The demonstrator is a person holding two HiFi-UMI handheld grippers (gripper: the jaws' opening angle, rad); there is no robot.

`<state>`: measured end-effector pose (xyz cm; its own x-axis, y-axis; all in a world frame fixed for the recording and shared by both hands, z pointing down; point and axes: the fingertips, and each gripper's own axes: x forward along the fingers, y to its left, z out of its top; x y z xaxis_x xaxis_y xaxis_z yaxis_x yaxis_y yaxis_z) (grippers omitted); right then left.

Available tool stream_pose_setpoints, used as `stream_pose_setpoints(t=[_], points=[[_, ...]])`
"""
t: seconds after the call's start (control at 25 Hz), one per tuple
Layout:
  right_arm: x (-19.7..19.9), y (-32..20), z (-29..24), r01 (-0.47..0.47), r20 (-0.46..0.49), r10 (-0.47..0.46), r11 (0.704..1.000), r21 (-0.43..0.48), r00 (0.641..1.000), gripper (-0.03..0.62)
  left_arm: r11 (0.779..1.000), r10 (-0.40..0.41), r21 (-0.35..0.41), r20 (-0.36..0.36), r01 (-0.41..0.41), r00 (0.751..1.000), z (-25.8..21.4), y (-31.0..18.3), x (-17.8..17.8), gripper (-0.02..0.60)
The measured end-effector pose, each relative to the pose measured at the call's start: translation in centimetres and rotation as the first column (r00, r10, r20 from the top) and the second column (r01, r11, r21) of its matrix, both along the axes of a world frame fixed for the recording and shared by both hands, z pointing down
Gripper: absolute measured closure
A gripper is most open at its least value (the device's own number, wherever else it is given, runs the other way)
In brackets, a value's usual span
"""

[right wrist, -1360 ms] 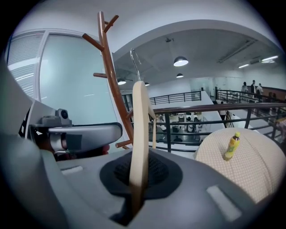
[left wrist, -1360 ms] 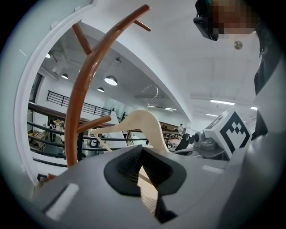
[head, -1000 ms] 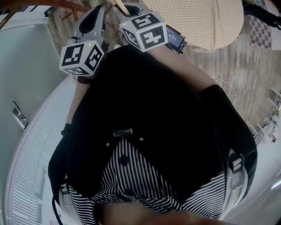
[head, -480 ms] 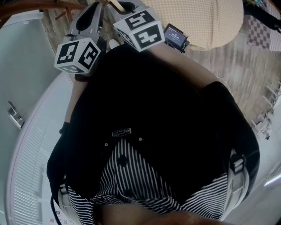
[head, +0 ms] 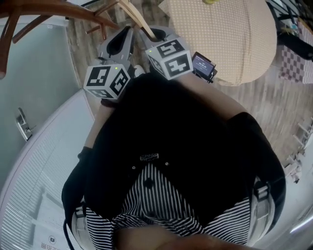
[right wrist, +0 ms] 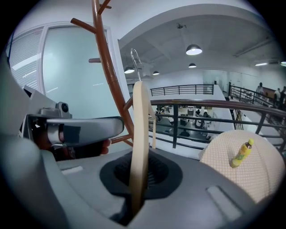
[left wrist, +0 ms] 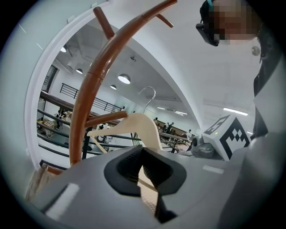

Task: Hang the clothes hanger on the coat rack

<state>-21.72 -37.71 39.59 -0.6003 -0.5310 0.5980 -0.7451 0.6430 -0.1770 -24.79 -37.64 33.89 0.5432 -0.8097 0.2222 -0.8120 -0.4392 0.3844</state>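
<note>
- Brown wood comes first at the far left: the coat rack (head: 49,9) arches across the top corner of the head view. In the left gripper view (left wrist: 87,98) its curved trunk rises with short pegs sticking out.
- Next is the left gripper (head: 126,33), with its marker cube nearest the person. In its own view (left wrist: 143,154) the dark pads meet at the tips and nothing is pinched between them. The hanger lies just past the tips.
- Pale wood, the hanger (head: 136,14) stands between the two tools and beside the rack's trunk. The left gripper view shows it nearly face-on (left wrist: 140,125), and the right gripper view shows it edge-on and upright (right wrist: 139,116).
- Its metal hook (left wrist: 149,91) points up in open air close to the trunk (right wrist: 107,67) and is not yet over a peg.
- The right gripper (head: 156,34) is clamped on the lower part of the hanger. In its own view (right wrist: 139,172) the flat wood runs straight down between the pads.
- Beige and dotted, a round seat (head: 230,34) fills the right side on the plank floor. A small yellow bottle (right wrist: 241,153) stands on it.
</note>
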Motion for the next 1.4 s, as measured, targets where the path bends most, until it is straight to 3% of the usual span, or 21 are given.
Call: stream_pose_setpoints(t=[0.52, 1.4], points=[[-0.5, 0.0, 1.4, 0.021, -0.034, -0.022, 0.999, -0.025, 0.999, 0.592, 1.0, -0.017, 0.001, -0.002, 0.017, 1.0, 0.0, 0.3, -0.4, 0.592], [-5.2, 1.1, 4.1, 0.149, -0.037, -0.155, 0.98, -0.132, 0.987, 0.592, 0.986, -0.163, -0.026, 0.016, 0.164, 0.986, 1.0, 1.7, -5.3, 0.591]])
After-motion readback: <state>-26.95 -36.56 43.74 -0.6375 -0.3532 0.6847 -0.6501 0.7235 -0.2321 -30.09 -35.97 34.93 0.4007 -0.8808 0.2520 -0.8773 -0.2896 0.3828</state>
